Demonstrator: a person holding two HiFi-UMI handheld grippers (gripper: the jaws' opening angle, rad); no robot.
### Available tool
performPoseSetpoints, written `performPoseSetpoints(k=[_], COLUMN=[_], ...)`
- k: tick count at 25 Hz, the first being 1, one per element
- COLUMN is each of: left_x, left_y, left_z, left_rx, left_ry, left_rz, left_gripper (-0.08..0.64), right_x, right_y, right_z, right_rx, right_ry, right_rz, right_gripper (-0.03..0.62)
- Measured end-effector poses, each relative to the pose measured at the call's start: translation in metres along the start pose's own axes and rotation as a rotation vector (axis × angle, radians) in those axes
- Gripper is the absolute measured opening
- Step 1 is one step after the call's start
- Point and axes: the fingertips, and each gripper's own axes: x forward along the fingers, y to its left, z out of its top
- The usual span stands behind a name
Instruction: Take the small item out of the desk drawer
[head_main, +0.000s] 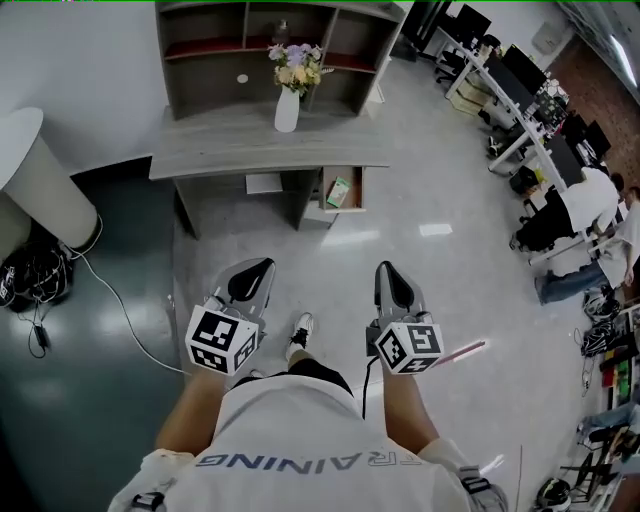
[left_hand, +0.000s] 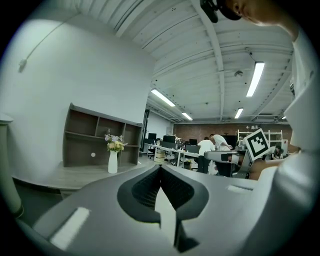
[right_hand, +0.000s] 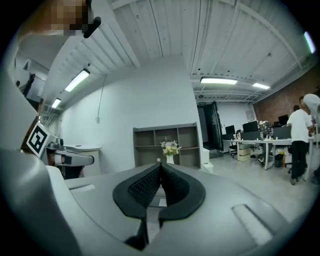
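A grey desk with a shelf unit stands ahead of me across the floor. Its drawer hangs open under the right end, and a small green item lies inside. My left gripper and right gripper are held side by side at waist height, well short of the desk, both pointing at it. Each is shut with nothing between its jaws. In the left gripper view the left gripper shows meeting tips, and so does the right gripper in the right gripper view. The drawer is hidden in both gripper views.
A white vase with flowers stands on the desk top. A white round pillar and a tangle of cables sit at the left. Office desks with people fill the right side. A thin red and white stick lies on the floor.
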Motion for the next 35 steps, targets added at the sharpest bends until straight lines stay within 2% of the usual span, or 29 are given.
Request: performPoseSetpoints(k=[7,12,19,24,31,35], left_x=[0.046,0.113,0.201,0.244,0.289,0.312], left_y=[0.042,0.047,0.053,0.057,0.067,0.082], left_z=[0.007,0.023,0.044,0.042,0.036,0.036], left_rx=[0.010,0.000,0.005,0.006,0.028,0.026], left_ry=[0.027,0.033,0.048,0.046,0.077,0.061], left_rz=[0.037,-0.013,-0.028,-0.009,-0.039,-0.074], left_gripper=[0.000,0.000,0.000,0.000,0.000,0.000], right_x=[0.069,0.112,0.165,0.194,0.220,0.227], right_y=[-0.018,-0.067,-0.137,-0.184,-0.213,-0.229], right_z=[-0.005,0.002,0.018,0.000,-0.026,-0.037], right_rx=[0.020,0.046,0.072,0.111,0.177,0.175], right_ry=[0.032,0.043,0.043,0.071,0.092,0.116], right_rz=[0.036,0.011,-0.009,-0.032,-0.070,-0.152], right_gripper=[0.014,0.015,0.014,0.014,0.014,0.014])
